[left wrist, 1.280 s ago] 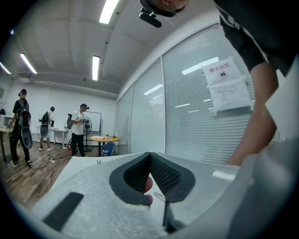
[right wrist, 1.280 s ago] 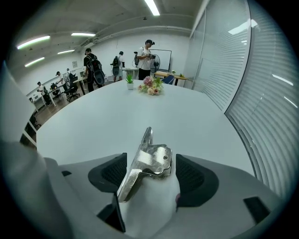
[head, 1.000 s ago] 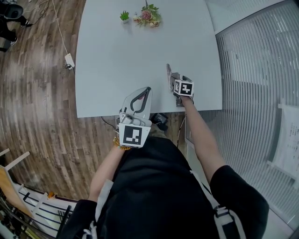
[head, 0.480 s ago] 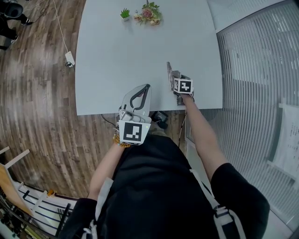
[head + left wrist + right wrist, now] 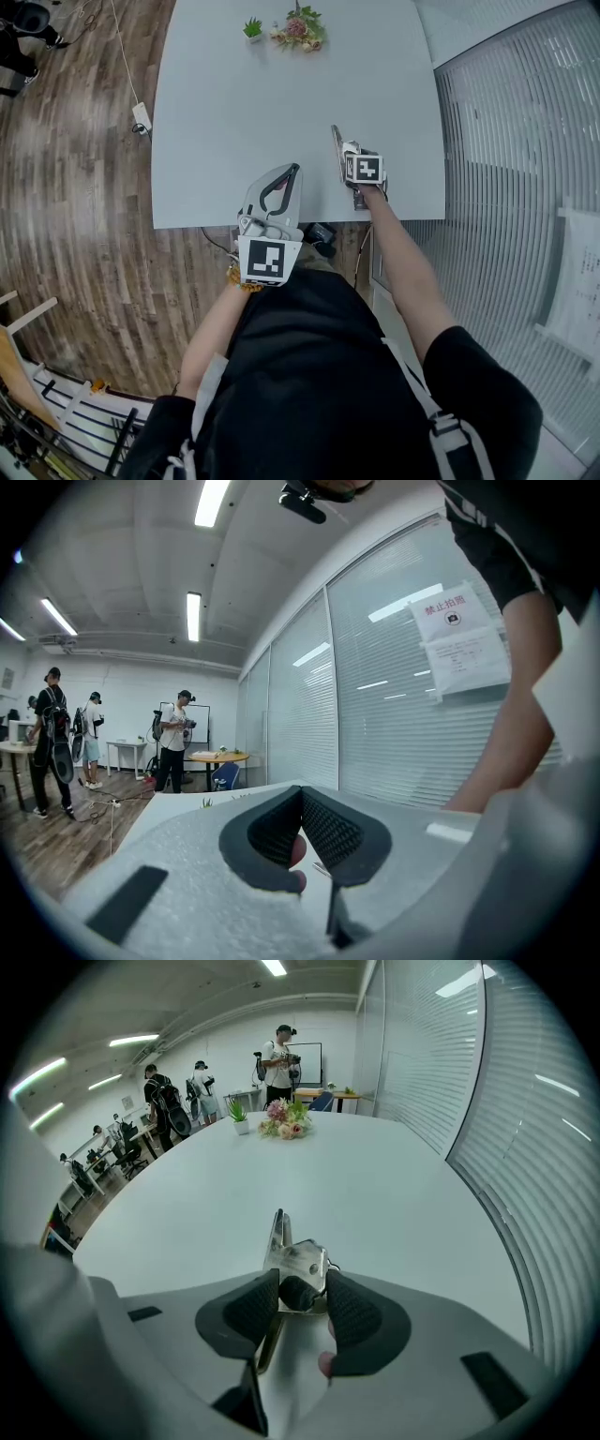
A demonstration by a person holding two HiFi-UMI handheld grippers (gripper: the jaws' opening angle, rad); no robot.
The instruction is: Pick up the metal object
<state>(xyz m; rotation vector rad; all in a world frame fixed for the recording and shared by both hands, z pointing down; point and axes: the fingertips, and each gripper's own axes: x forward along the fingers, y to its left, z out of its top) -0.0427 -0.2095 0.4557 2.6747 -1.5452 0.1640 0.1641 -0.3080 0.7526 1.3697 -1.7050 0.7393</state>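
**Q:** Location of the metal object (image 5: 295,1262)?
**A:** On the white counter (image 5: 234,112), near its right edge. The right gripper (image 5: 300,1281) jaws have just been closing and pinch its black knob. The left gripper (image 5: 302,797) jaws are pressed together, empty.
**Q:** Surroundings?
**A:** Flowers (image 5: 298,28) and small plant (image 5: 250,28) at the far edge. Wood floor (image 5: 75,187) left, blinds (image 5: 516,141) right.

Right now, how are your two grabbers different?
The right gripper has just been closing and clamps the metal object; the left gripper is shut on nothing. The right gripper tilts steeply down at the table; the left gripper points nearly level by its near edge. Both carry a black-and-white marker cube.
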